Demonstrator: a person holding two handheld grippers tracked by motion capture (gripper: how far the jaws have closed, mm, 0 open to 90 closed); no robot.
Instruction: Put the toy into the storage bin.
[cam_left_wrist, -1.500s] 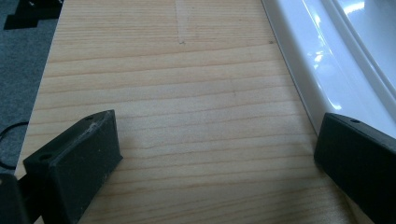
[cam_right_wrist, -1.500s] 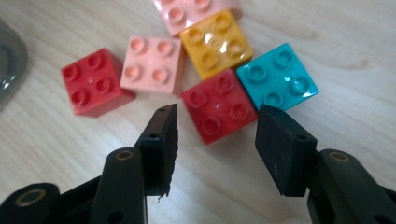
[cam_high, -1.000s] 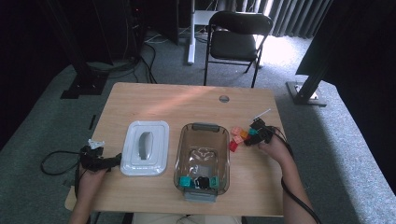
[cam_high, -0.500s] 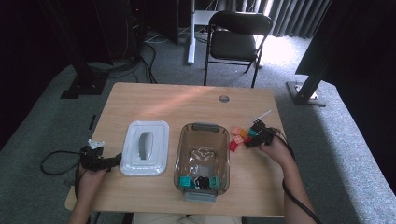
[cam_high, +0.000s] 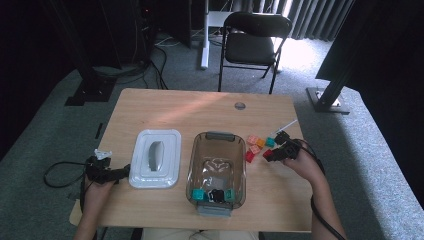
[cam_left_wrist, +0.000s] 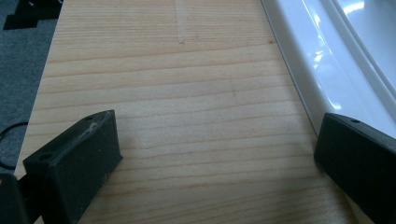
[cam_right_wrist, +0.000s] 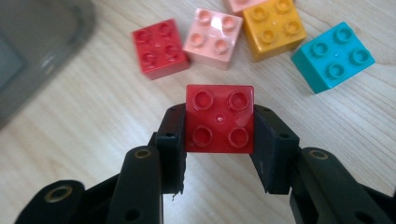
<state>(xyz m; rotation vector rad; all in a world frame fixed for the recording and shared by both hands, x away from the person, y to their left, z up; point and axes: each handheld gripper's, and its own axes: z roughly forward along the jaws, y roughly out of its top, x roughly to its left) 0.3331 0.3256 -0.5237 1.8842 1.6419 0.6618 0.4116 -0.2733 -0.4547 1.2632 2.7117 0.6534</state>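
The red brick (cam_right_wrist: 219, 119) sits clamped between the right gripper (cam_right_wrist: 219, 140) jaws, studs up, above the tabletop (cam_right_wrist: 93, 140), the hand (cam_high: 306, 165) angled toward the box (cam_high: 216, 170).

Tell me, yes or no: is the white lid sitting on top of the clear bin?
No, the white lid lies flat on the table left of the clear bin, which stands open with blocks inside.

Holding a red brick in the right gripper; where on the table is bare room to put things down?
Free: the far strip of table beyond the white lid and the clear bin, and the near right corner. Crowded: the loose bricks between the bin and the right gripper.
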